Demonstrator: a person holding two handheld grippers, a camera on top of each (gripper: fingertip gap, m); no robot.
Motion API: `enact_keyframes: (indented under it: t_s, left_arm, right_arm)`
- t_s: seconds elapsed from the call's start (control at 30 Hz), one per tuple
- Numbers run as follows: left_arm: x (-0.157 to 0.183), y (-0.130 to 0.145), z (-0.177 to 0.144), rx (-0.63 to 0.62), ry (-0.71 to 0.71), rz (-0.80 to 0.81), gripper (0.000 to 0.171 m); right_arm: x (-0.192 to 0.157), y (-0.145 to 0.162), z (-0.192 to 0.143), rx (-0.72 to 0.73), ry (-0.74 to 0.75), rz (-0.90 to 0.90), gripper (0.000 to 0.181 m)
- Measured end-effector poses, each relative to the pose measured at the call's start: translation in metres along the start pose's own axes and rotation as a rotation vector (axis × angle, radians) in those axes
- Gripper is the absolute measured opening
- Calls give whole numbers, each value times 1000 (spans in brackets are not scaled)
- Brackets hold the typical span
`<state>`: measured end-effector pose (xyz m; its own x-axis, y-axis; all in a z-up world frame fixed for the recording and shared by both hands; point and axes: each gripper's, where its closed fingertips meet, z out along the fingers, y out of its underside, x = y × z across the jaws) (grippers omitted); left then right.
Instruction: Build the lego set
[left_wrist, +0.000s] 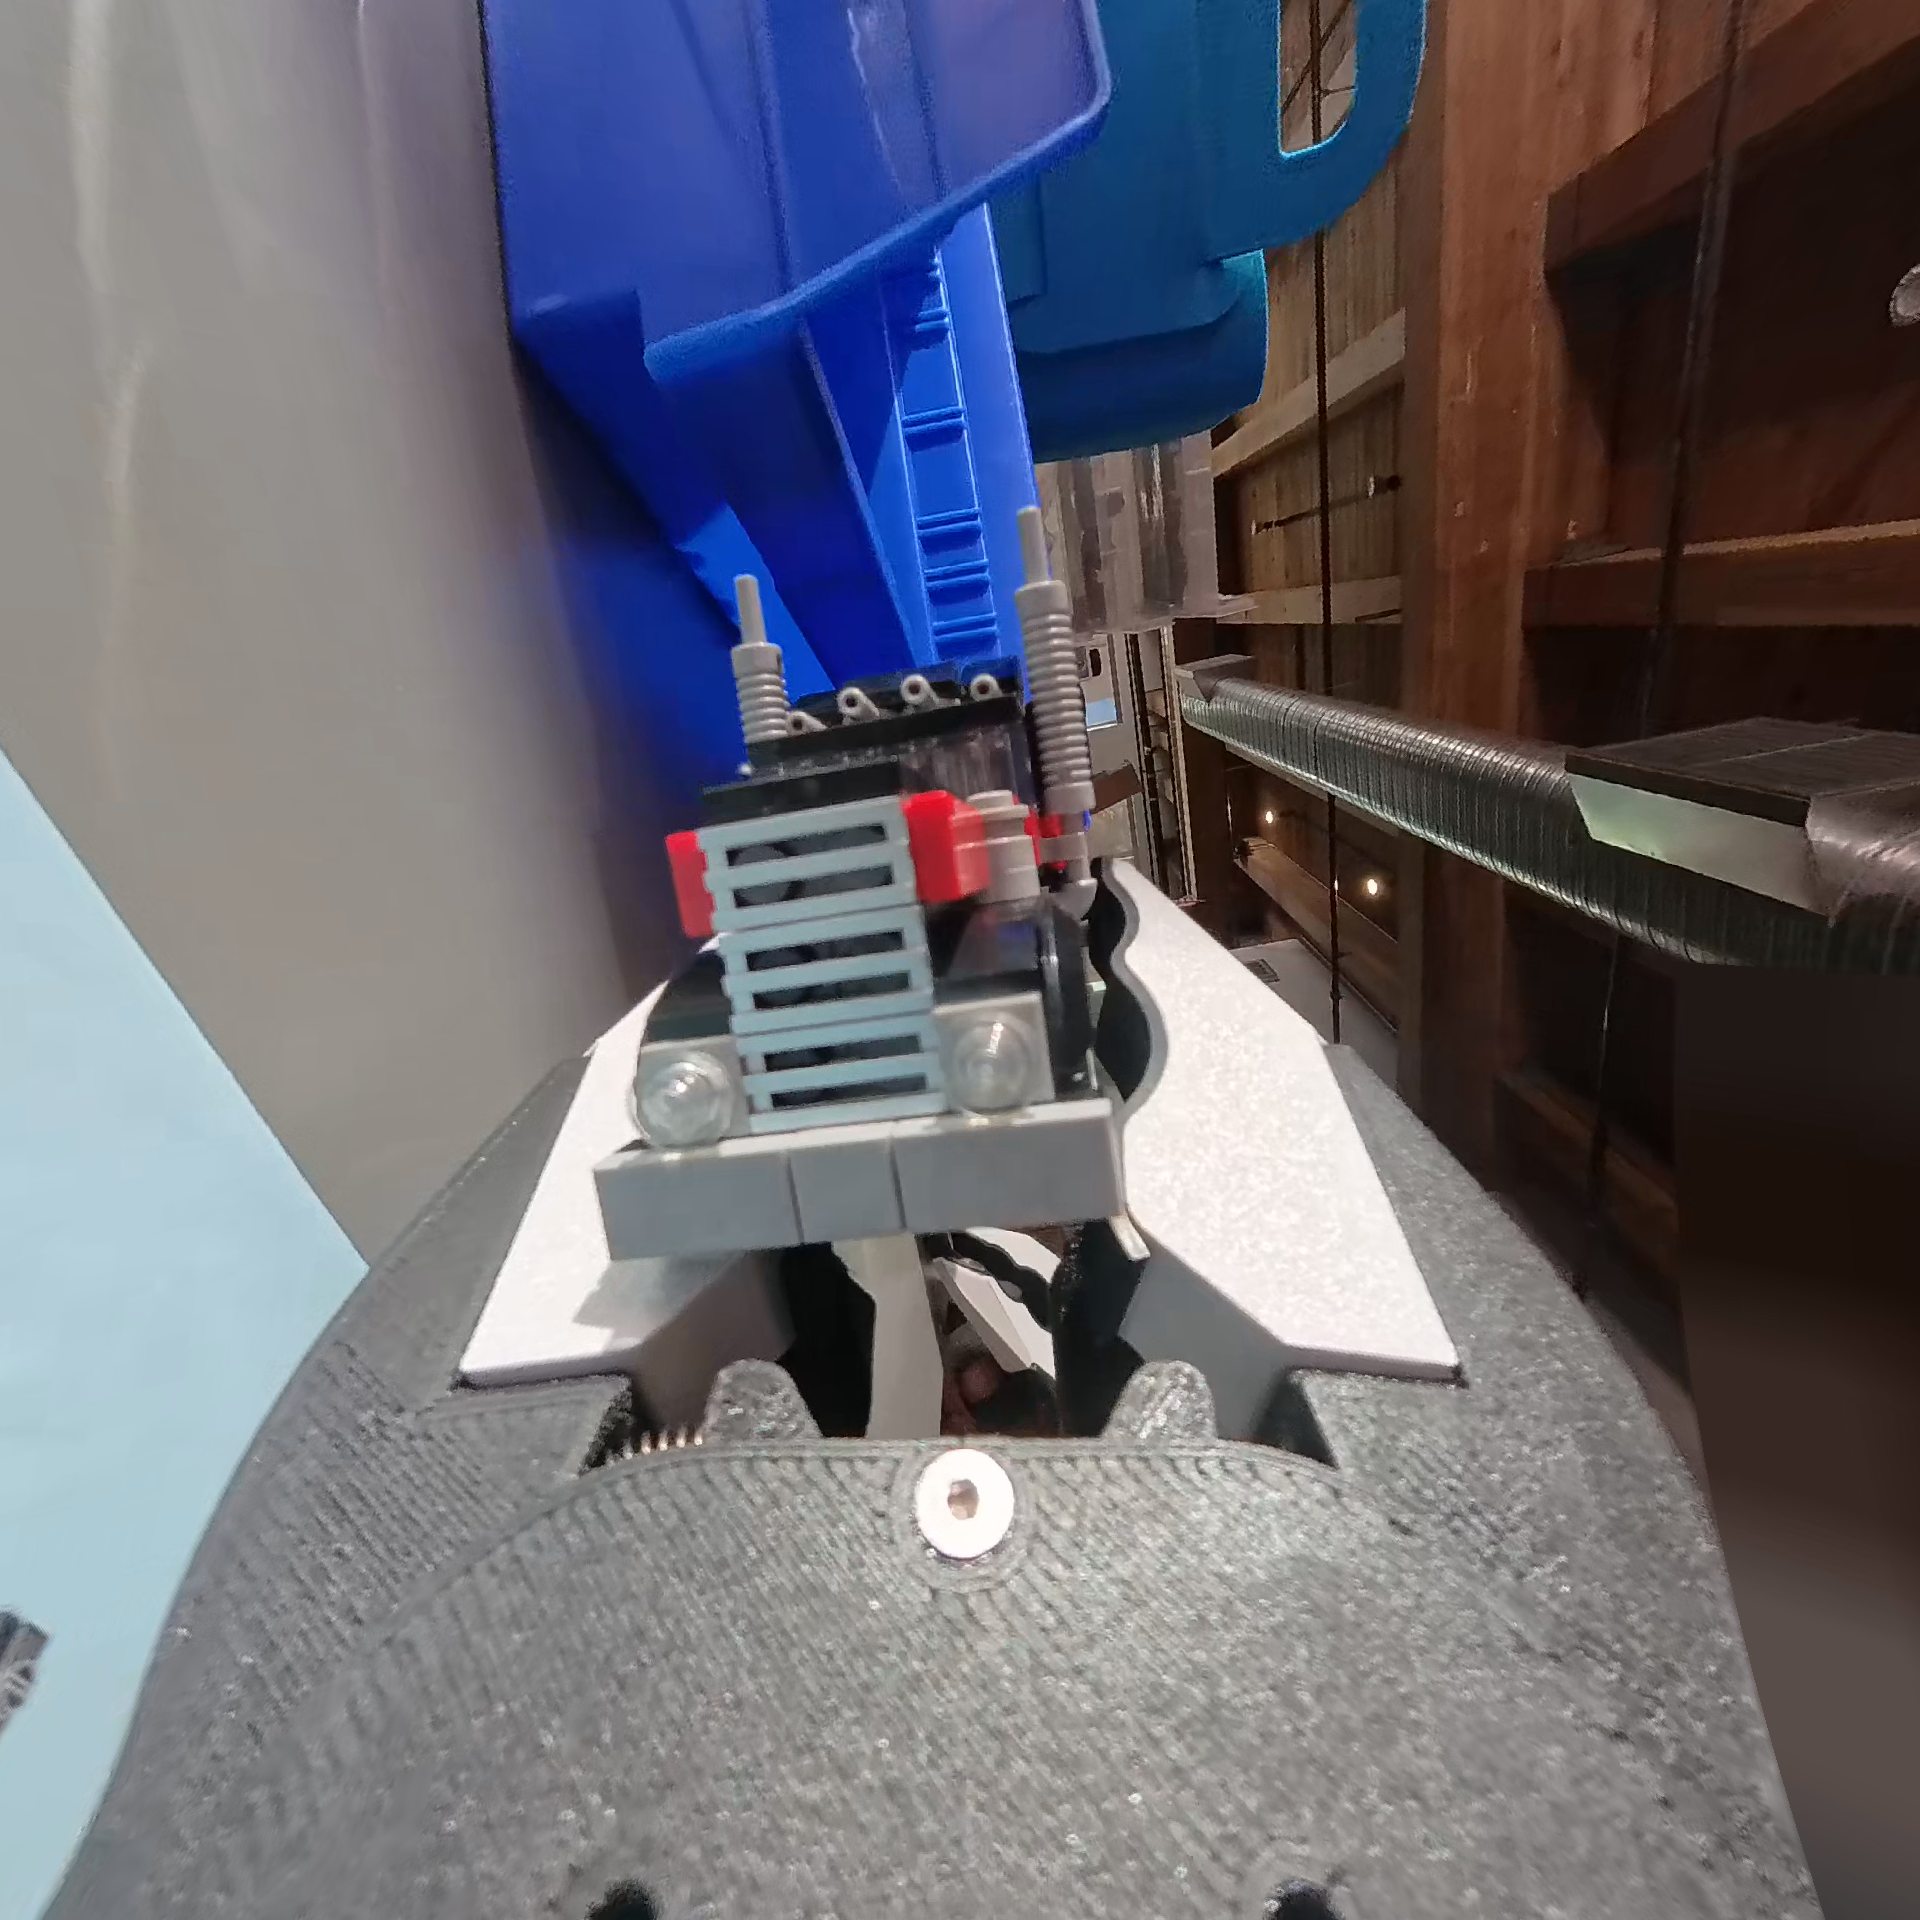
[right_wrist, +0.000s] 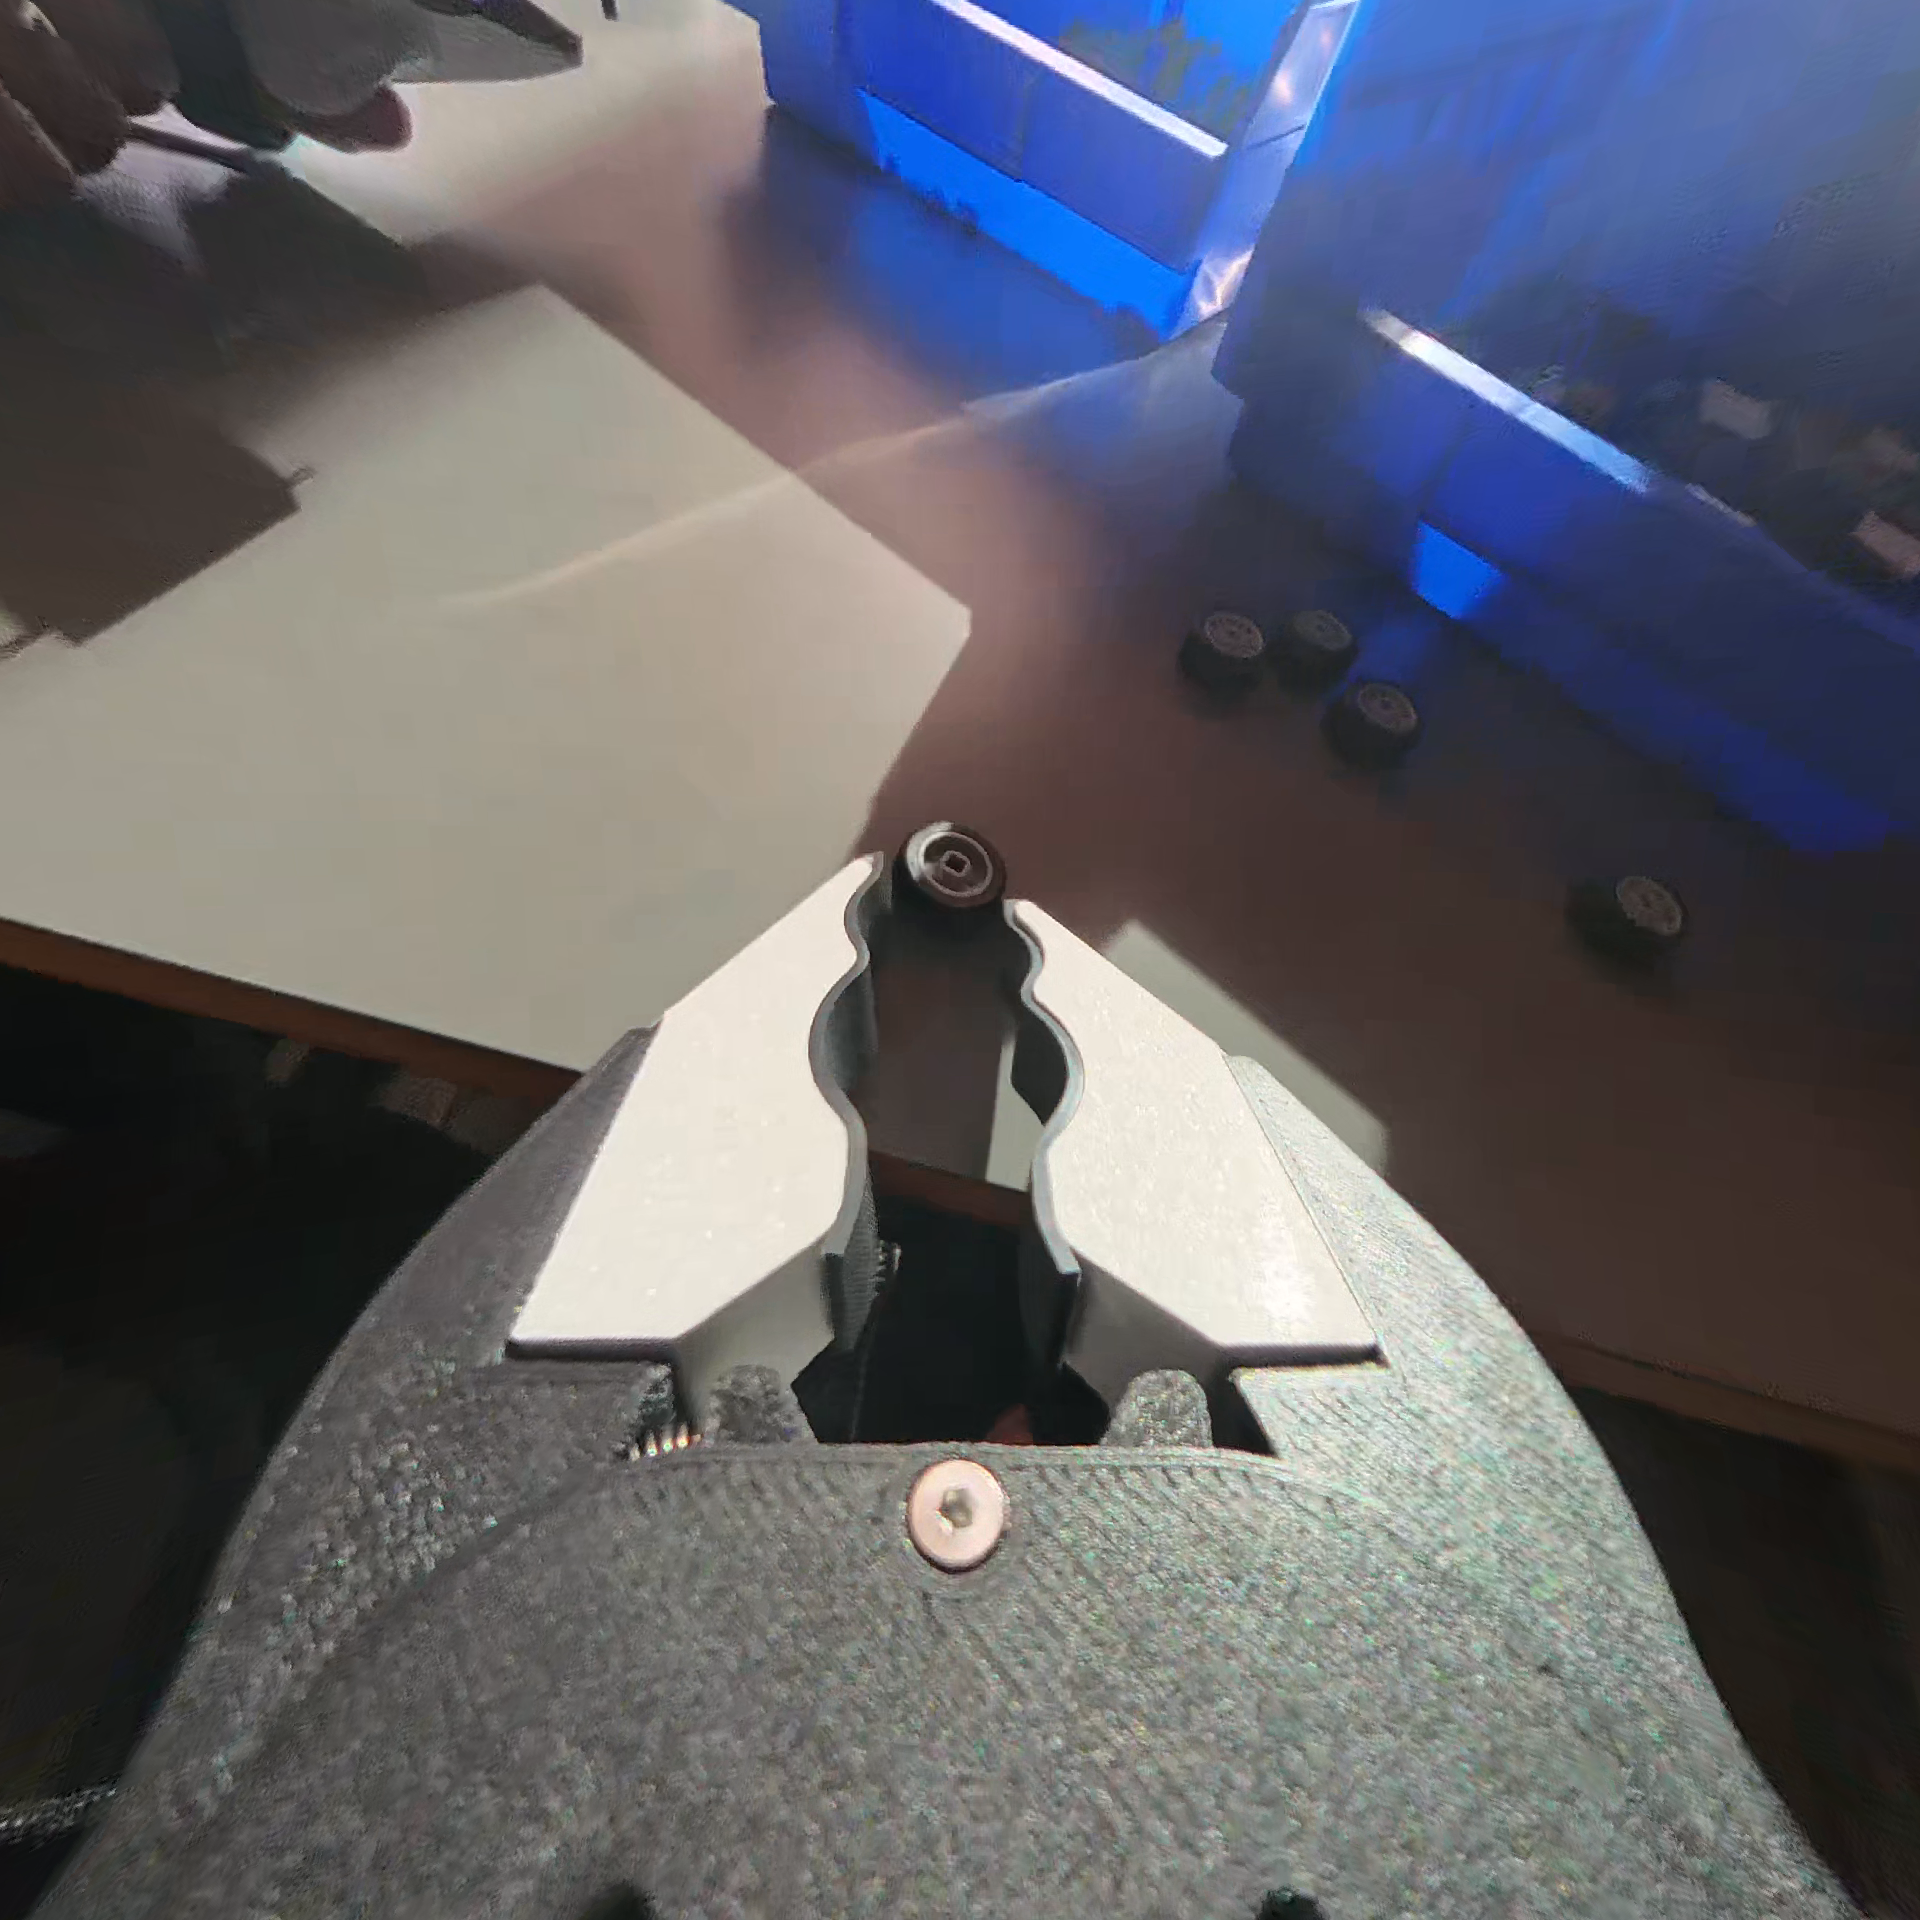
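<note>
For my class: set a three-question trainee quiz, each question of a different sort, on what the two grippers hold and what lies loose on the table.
1. True or false: the left gripper is shut on the truck cab.
2. What does the right gripper hold at its fingertips?
A. a grey grille
B. a small black wheel
C. a red brick
3. Fill in: ____ loose wheels lie on the table in front of the blue bins.

Key
1. True: the cab sits clamped between the fingers, grille facing the camera.
2. B: the small black wheel is pinched at the tips.
3. Four: three loose wheels together, one apart.
</note>
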<state>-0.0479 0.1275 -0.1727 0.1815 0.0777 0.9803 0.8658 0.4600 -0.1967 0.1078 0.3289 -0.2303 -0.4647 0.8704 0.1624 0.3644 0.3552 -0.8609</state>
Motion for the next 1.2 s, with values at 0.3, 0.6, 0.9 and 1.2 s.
enact_keyframes:
  t_s: [0.3, 0.6, 0.9, 1.2]
  left_arm:
    - [0, 8, 4, -21, 11, -32, 53]
    - [-2, 7, 3, -3, -16, -5, 53]
    - [-5, 4, 3, 18, -54, 38, 51]
    - [-8, 2, 3, 30, -87, 57, 51]
  right_arm:
    - [-2, -25, 5, -97, -20, -203, 22]
    - [-81, -173, 97, 330, -361, -231, 22]
    - [-101, -182, 144, 325, -406, -255, 22]
    - [-100, -179, 148, 261, -423, -274, 22]
